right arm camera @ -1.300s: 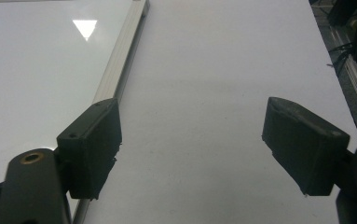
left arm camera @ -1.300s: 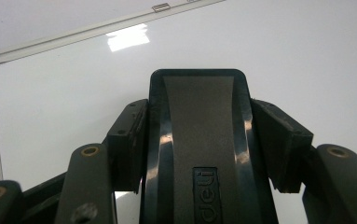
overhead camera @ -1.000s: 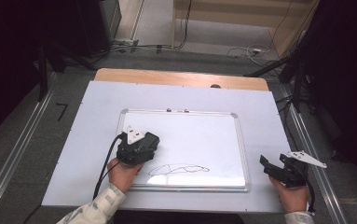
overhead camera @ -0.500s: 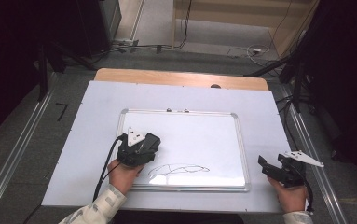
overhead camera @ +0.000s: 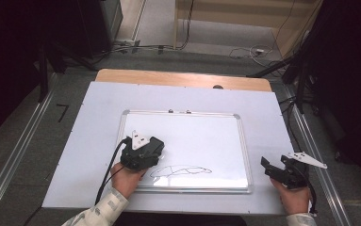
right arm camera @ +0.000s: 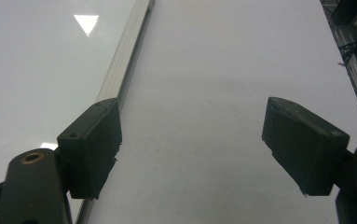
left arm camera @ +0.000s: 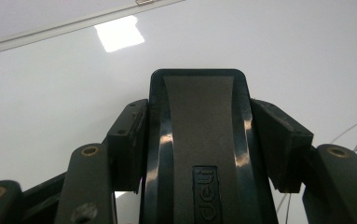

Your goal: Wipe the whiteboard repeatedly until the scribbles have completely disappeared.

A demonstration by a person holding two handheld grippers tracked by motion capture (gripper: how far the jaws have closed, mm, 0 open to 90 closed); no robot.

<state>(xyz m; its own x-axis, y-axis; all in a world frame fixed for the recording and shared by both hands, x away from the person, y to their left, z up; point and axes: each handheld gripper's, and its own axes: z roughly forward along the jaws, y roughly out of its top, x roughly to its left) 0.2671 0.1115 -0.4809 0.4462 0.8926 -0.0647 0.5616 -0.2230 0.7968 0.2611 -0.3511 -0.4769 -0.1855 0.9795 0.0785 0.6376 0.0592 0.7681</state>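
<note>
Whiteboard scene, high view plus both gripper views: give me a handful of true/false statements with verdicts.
1. The left gripper is clamped on a black whiteboard eraser. True.
2. The right gripper holds a marker. False: its jaws stand open with nothing between them.
3. The whiteboard is wiped clean. False: a black line drawing sits near its lower edge.
4. The right gripper is off the whiteboard, over the white table. True.
5. The eraser rests on the drawing. False: in the high view the left gripper is just left of it.
</note>
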